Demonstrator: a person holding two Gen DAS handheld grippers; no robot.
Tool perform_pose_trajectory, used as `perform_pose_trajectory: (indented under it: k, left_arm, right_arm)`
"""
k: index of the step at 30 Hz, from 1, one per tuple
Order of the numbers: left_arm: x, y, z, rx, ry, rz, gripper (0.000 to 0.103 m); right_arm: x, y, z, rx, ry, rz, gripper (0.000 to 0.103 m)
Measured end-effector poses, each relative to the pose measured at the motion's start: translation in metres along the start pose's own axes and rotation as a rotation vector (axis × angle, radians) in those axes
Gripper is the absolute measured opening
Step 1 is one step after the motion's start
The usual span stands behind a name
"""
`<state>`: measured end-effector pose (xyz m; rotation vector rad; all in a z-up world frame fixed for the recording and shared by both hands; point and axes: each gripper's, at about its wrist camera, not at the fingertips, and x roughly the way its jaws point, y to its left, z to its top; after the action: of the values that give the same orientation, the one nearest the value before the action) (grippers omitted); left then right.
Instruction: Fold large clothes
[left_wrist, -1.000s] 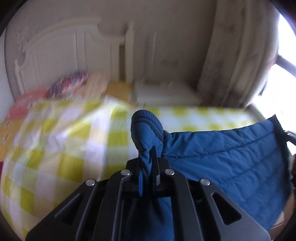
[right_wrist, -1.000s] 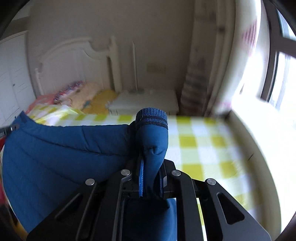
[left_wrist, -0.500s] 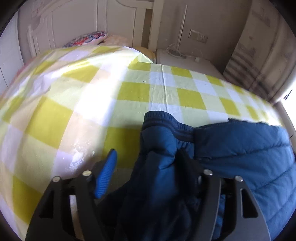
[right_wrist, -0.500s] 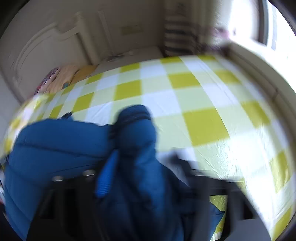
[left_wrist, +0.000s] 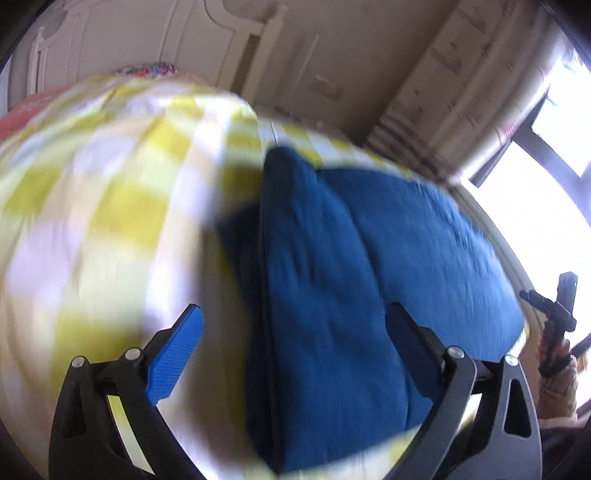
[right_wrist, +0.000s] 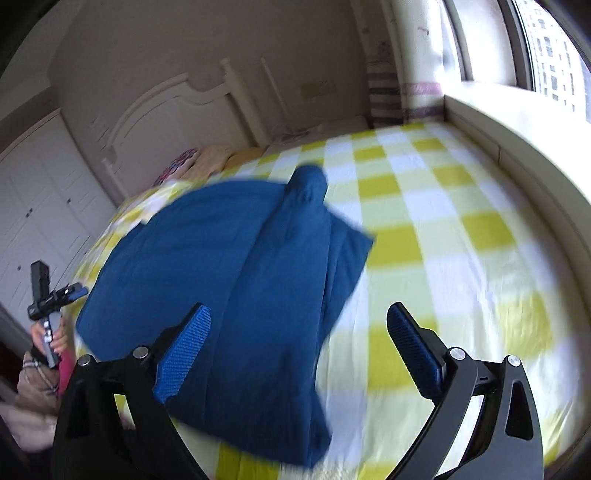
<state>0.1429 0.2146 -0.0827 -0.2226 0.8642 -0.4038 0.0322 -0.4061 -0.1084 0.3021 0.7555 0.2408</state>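
Observation:
A blue quilted jacket (left_wrist: 369, 280) lies spread on the yellow-and-white checked bed cover (left_wrist: 122, 206), one sleeve laid lengthwise along its left side. My left gripper (left_wrist: 295, 328) is open and empty above that sleeve. In the right wrist view the jacket (right_wrist: 229, 280) lies flat with a sleeve (right_wrist: 295, 236) along its right side. My right gripper (right_wrist: 299, 325) is open and empty above the jacket's right edge. The right gripper shows in the left wrist view (left_wrist: 557, 299) at far right; the left gripper shows in the right wrist view (right_wrist: 51, 295) at far left.
A white headboard (right_wrist: 177, 122) and pillows (right_wrist: 210, 162) lie at the far end of the bed. A window ledge (right_wrist: 517, 133) runs along the right side, with a striped curtain (right_wrist: 384, 96) by it. White wardrobe doors (right_wrist: 40, 199) stand at left.
Both grippers were shut on the jacket's sleeve cuffs, holding it up. They lowered the jacket onto the bed, opened, let the sleeves go and drew back above it.

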Motion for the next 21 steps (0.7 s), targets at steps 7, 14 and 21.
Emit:
perform_pose_trajectory:
  k: [7,14,21]
  left_arm:
    - [0.007,-0.007,-0.041,-0.033,-0.011,-0.048,0.075]
    - [-0.014,-0.027,-0.069,-0.039,-0.024,-0.049,0.038]
    - [-0.034,-0.026,-0.097,-0.056,-0.017,-0.061,0.049]
  right_arm:
    - [0.008,0.01,-0.041,0.011,-0.008,0.097,0.055]
    - [-0.015,0.016,-0.042,-0.021,-0.03,0.067,0.03]
    - [-0.036,0.018,-0.066,-0.031,0.014,0.056,0.032]
